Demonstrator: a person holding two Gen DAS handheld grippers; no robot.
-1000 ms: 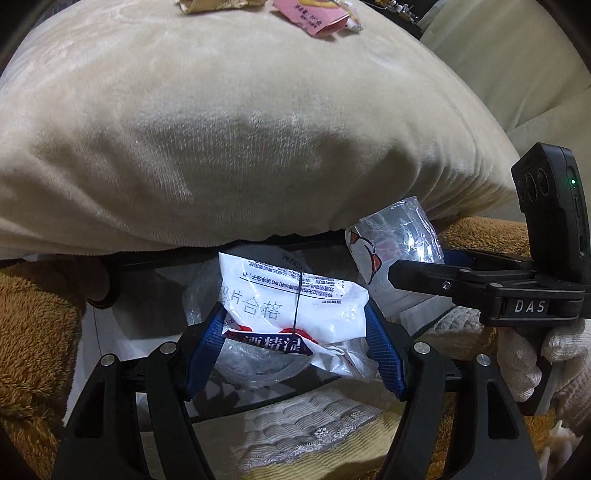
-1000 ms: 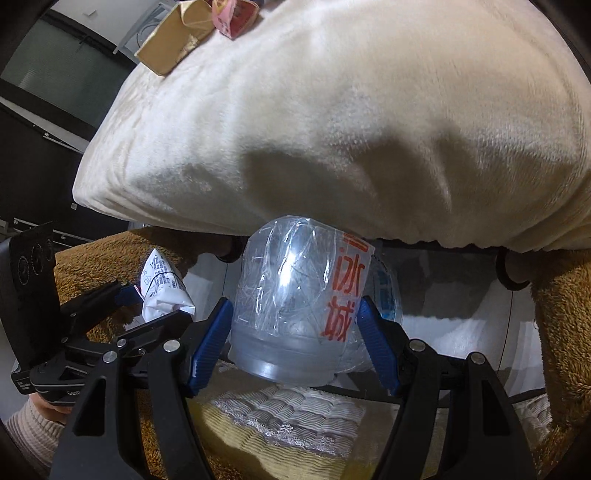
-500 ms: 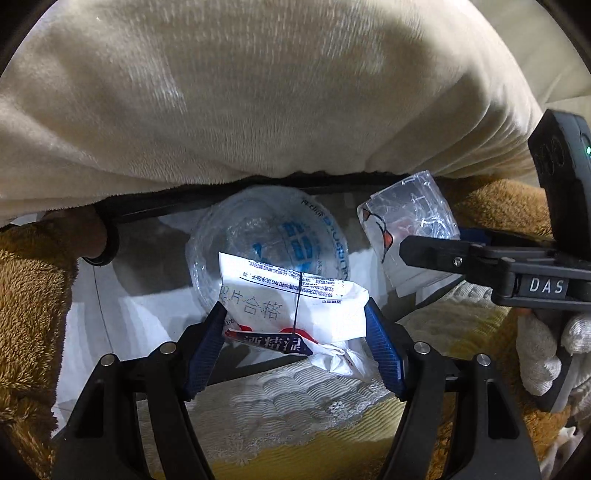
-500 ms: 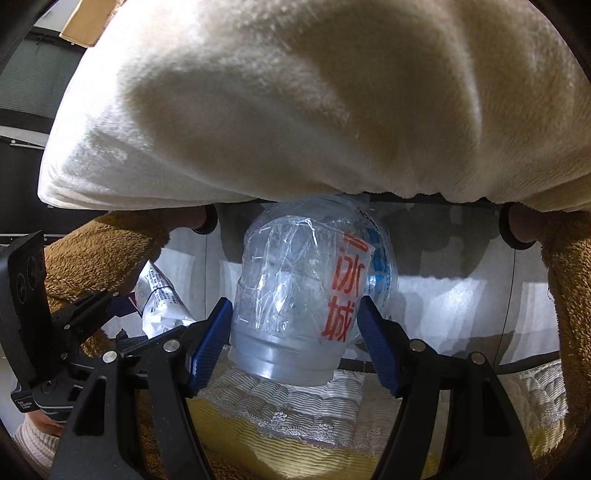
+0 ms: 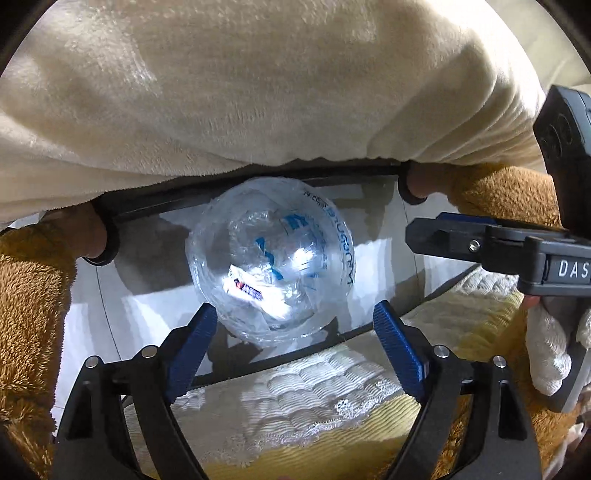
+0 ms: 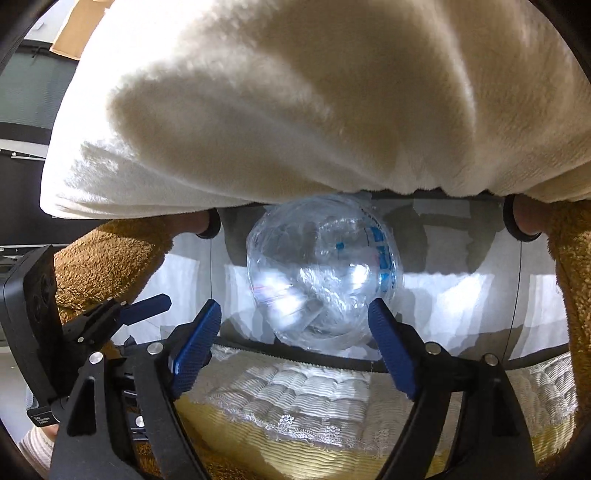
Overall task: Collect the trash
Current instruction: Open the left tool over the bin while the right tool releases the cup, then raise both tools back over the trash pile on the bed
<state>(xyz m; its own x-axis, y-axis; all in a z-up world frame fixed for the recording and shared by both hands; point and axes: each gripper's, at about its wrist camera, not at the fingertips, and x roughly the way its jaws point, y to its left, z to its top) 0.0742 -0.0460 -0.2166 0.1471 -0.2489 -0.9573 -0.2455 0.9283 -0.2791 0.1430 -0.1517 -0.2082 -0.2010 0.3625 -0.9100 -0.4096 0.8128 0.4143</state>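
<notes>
A clear plastic bag (image 5: 271,273) with blue print stands open on the floor below a cream cushion; it also shows in the right wrist view (image 6: 323,273). A white wrapper (image 5: 255,295) lies inside it, and crumpled clear plastic shows there too. My left gripper (image 5: 301,345) is open and empty, just above the bag's near rim. My right gripper (image 6: 295,347) is open and empty above the same bag. The right gripper also shows at the right of the left wrist view (image 5: 480,240). The left gripper also shows at the left of the right wrist view (image 6: 147,306).
A big cream cushion (image 5: 258,92) overhangs the bag. Brown fuzzy fabric (image 5: 29,295) covers both sides. A quilted white and yellow cover (image 5: 314,406) lies beneath the grippers. White floor (image 5: 129,288) surrounds the bag. Cardboard (image 6: 81,29) lies at the top left.
My left gripper opened and the white wrapper dropped into the bag. My right gripper opened and the crushed clear bottle dropped into the bag. Both grippers have tilted further down.
</notes>
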